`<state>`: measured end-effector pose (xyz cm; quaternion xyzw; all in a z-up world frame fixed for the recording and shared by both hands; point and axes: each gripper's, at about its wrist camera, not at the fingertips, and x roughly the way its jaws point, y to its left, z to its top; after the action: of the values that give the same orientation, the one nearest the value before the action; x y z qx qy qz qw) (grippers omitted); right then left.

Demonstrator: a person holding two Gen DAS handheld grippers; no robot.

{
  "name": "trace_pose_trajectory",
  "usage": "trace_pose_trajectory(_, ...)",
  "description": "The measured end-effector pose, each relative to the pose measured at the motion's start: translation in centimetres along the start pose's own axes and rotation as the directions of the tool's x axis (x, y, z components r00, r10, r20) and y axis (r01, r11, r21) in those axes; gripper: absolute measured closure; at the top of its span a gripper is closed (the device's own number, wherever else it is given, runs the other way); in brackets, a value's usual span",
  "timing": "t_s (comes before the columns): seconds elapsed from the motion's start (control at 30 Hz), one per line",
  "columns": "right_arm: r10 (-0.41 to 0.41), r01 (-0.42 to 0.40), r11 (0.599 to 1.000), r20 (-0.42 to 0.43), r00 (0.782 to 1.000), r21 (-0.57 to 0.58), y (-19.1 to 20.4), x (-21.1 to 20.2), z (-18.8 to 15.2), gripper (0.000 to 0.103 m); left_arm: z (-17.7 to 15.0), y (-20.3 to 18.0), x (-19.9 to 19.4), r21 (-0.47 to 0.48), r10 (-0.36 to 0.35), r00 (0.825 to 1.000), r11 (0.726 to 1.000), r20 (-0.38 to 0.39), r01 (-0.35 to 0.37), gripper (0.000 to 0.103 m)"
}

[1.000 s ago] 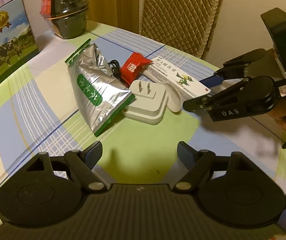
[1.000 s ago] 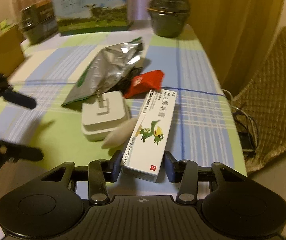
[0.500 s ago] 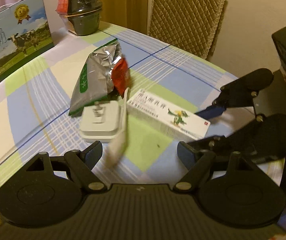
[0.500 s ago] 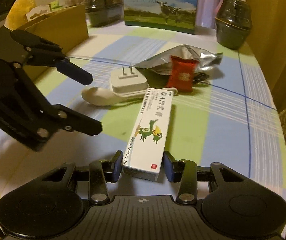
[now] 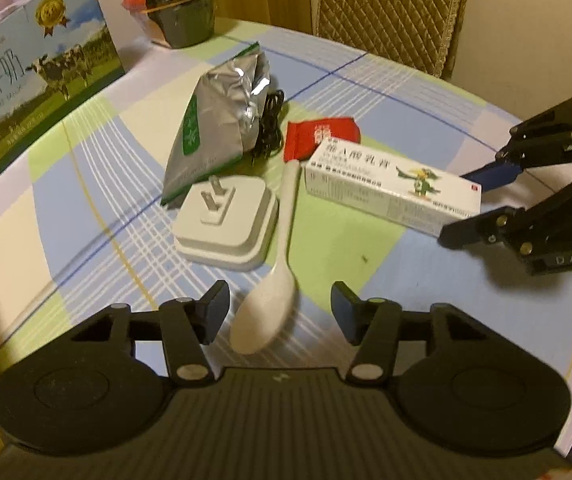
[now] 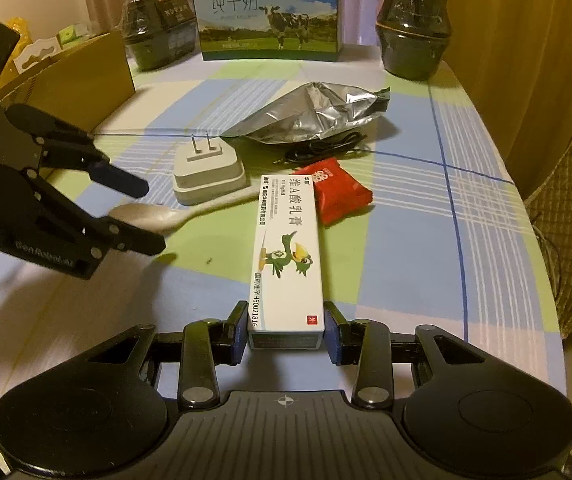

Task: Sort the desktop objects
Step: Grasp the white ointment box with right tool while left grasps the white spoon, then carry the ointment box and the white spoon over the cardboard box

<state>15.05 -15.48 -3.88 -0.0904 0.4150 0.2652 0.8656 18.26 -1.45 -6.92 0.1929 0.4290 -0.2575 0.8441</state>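
A white spoon lies on the checked tablecloth, its bowl between the fingers of my left gripper. The jaws are closing, with a gap still on each side of the bowl. In the right wrist view the left gripper straddles the spoon. My right gripper is shut on the near end of a white ointment box with a green bird print. The left wrist view shows that box with one end between the fingers of the right gripper.
A white plug charger, a silver foil pouch, a black cable and a red packet lie mid-table. A milk carton, dark containers and a cardboard box stand farther back and left. A quilted chair stands past the edge.
My left gripper came down over the spoon's bowl and its fingers moved closer together. The right gripper drew the ointment box away from the charger and stayed closed on it.
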Motion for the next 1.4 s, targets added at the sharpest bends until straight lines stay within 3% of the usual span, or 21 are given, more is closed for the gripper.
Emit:
trace_pose_trajectory(0.23,-0.012,0.012,1.0,0.007,1.0,0.016,0.0,0.4,0.4,0.067,-0.9,0.2,0.3,-0.053,-0.022,1.0,0.998,0.004,0.022,0.053)
trace_pose_trajectory(0.3,-0.015,0.015,1.0,0.009,1.0,0.026,0.0,0.5,0.6,0.067,-0.9,0.4,0.3,-0.066,-0.034,0.999,0.997,0.006,0.034,0.073)
trace_pose_trajectory(0.33,-0.016,0.016,0.999,0.01,1.0,0.03,0.0,0.6,0.7,0.067,-0.8,0.4,0.2,-0.075,-0.031,0.999,0.997,0.005,0.032,0.076)
trace_pose_trajectory(0.63,-0.016,0.018,0.999,-0.041,0.999,0.044,0.8,-0.6,0.0,0.068,-2.4,-0.1,-1.7,-0.19,-0.042,0.999,0.981,-0.033,0.035,0.077)
trace_pose_trajectory(0.87,-0.027,0.034,0.993,-0.064,0.998,0.117,1.3,-3.8,-3.1,0.067,-5.1,-3.3,-4.8,-0.272,-0.053,0.999,0.961,-0.001,0.051,0.077)
trace_pose_trajectory(0.97,-0.045,0.051,0.992,-0.057,0.997,0.115,1.6,-4.3,-4.0,0.064,-6.1,-4.5,-5.2,-0.256,-0.035,0.999,0.966,-0.005,0.033,0.077)
trace_pose_trajectory(1.1,-0.059,0.063,0.991,-0.038,0.998,0.118,2.0,-4.7,-4.3,0.052,-7.0,-5.7,-5.4,-0.194,0.022,1.0,0.981,0.01,-0.019,0.07)
trace_pose_trajectory(1.2,-0.058,0.06,0.99,-0.022,0.998,0.124,2.1,-4.8,-4.0,0.051,-7.3,-6.0,-5.5,-0.163,0.06,0.998,0.985,0.031,-0.054,0.069)
trace_pose_trajectory(1.4,-0.055,0.056,0.99,-0.018,0.998,0.131,2.2,-4.3,-3.8,0.051,-7.3,-5.7,-5.1,-0.182,0.047,0.997,0.983,0.052,-0.037,0.069)
